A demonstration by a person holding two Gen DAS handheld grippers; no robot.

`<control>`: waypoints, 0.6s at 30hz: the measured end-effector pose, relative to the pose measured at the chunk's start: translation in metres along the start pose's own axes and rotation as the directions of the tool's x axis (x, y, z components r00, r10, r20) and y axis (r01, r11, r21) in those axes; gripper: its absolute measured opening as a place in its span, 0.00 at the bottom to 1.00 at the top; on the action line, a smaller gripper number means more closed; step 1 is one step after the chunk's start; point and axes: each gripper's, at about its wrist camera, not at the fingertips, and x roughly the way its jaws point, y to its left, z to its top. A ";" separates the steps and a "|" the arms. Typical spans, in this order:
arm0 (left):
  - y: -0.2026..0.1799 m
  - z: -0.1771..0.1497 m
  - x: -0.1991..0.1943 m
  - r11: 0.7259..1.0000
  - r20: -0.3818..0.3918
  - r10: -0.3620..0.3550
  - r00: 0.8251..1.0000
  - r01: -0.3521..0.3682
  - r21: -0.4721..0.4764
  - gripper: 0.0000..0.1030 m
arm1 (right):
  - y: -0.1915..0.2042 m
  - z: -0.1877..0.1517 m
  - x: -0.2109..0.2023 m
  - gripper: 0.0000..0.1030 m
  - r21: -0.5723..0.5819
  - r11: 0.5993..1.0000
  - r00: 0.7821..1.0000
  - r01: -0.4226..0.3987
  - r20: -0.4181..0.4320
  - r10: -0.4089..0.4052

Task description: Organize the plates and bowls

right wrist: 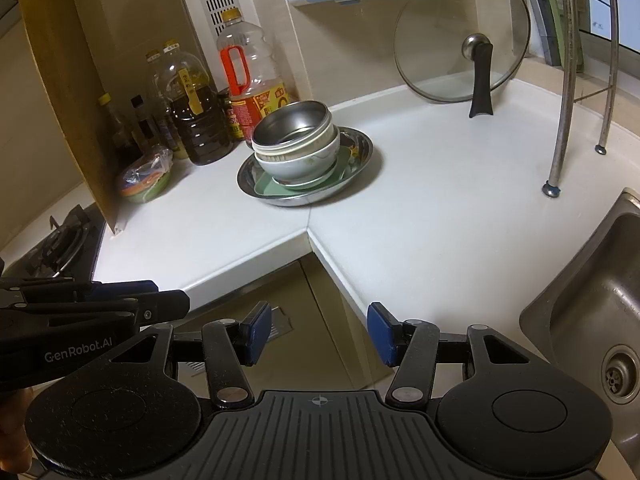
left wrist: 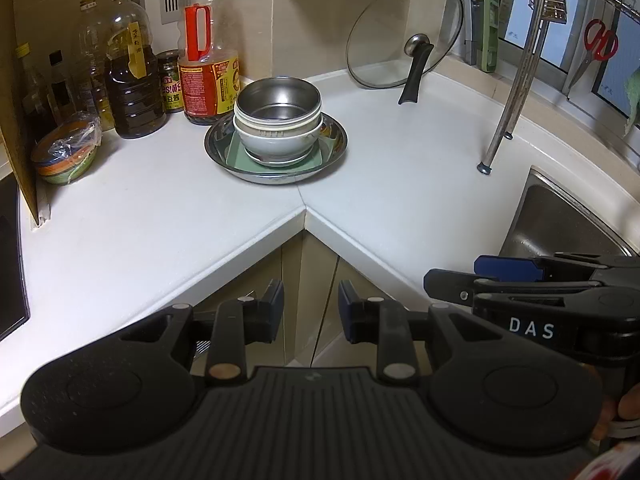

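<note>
A stack stands on the white counter corner: a steel bowl (left wrist: 278, 100) nested in a white bowl (left wrist: 276, 140), on a green square plate (left wrist: 240, 158), in a wide steel plate (left wrist: 336, 140). The same stack shows in the right wrist view: steel bowl (right wrist: 292, 126), white bowl (right wrist: 300, 164), green plate (right wrist: 266, 190), steel plate (right wrist: 360, 152). My left gripper (left wrist: 311, 312) is open and empty, held off the counter's front edge. My right gripper (right wrist: 318, 334) is open and empty, beside it; it also shows from the side in the left wrist view (left wrist: 452, 286).
Oil and sauce bottles (left wrist: 134, 80) stand behind the stack. A wrapped stack of coloured bowls (left wrist: 66, 152) sits at left by a cardboard panel (left wrist: 16, 120). A glass lid (left wrist: 404, 36) leans on the wall. A rack leg (left wrist: 508, 100) and sink (right wrist: 592, 300) are at right, a stove (right wrist: 60, 240) at left.
</note>
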 end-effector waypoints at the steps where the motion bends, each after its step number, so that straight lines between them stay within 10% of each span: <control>1: 0.000 0.001 0.001 1.000 0.001 0.000 1.000 0.000 0.000 0.25 | 0.000 0.000 0.000 0.52 0.000 1.000 1.000 0.000 0.000 0.000; 18: -0.001 0.002 0.002 1.000 0.001 0.000 1.000 0.000 0.001 0.25 | -0.005 0.006 0.000 0.52 0.001 1.000 1.000 0.001 0.005 -0.001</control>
